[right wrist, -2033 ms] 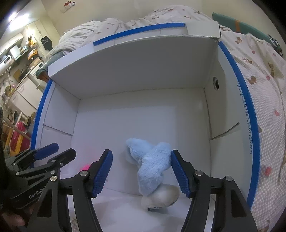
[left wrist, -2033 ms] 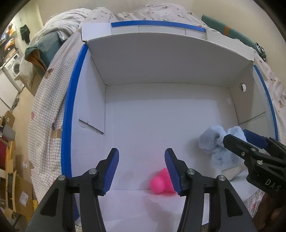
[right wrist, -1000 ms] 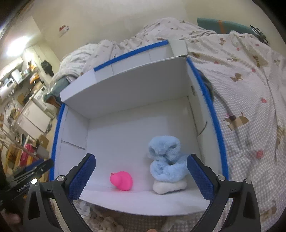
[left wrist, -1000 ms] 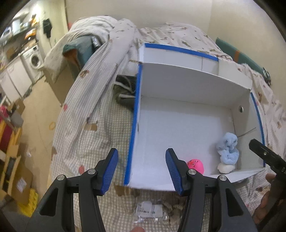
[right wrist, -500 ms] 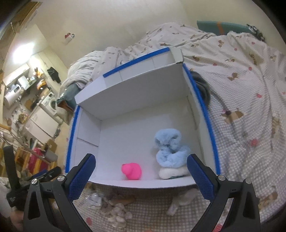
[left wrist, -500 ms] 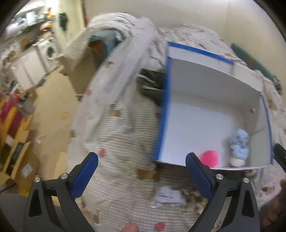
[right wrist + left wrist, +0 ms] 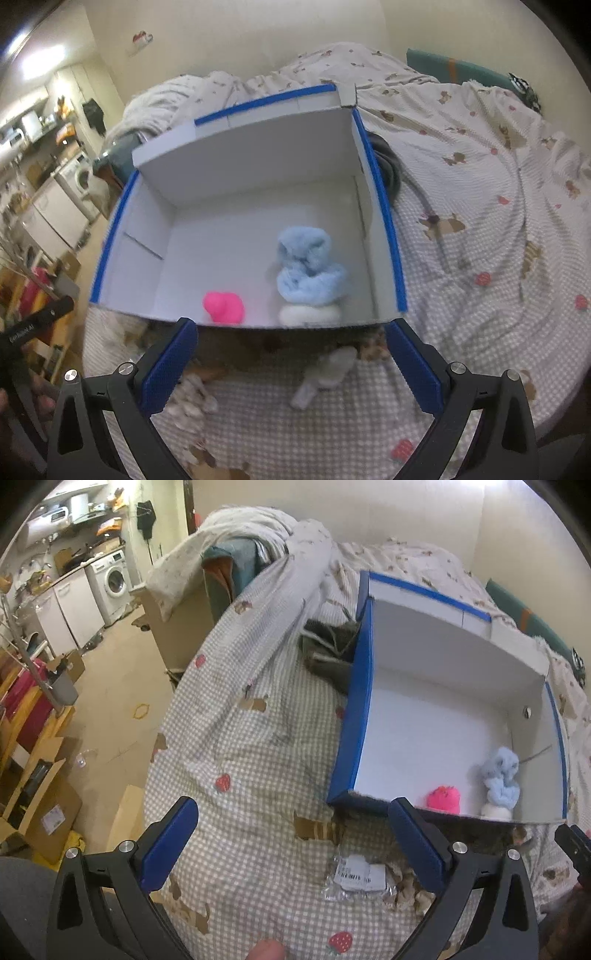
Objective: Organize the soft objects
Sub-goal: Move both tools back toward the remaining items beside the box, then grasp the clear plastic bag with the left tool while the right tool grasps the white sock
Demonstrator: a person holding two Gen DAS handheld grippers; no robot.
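- White cardboard, edged in blue tape, makes up the box (image 7: 258,177) that sits on the bed's checked quilt (image 7: 480,258); I see it open at the top from both wrist views
- Inside the box, the pink soft toy (image 7: 224,307) lies on the floor against the near wall, roughly midway along it
- The pale blue plush (image 7: 308,271) is beside it, toward the near right corner, and rests on top of a white soft item (image 7: 309,314); pink and blue stand just apart, not touching
- My left gripper (image 7: 293,840) hangs over the quilt off the box's near left corner, its blue pads spread as wide as they go, having just been opening, with nothing between them but bedding
- My right gripper (image 7: 291,360) hovers in front of the box's near wall, jaws wide apart too and empty
- On the quilt below the near wall lies a clear plastic packet with a barcode label (image 7: 356,877), next to some crumpled beige scraps (image 7: 406,884)
- A second clear wrapper (image 7: 325,373) lies between the right pads, on the quilt, blurred
- A dark grey garment (image 7: 328,653) is bunched against the outside of the box's left wall
- Past the bed's left edge I can make out a washing machine (image 7: 114,579) and cardboard cartons (image 7: 40,812) on the floor
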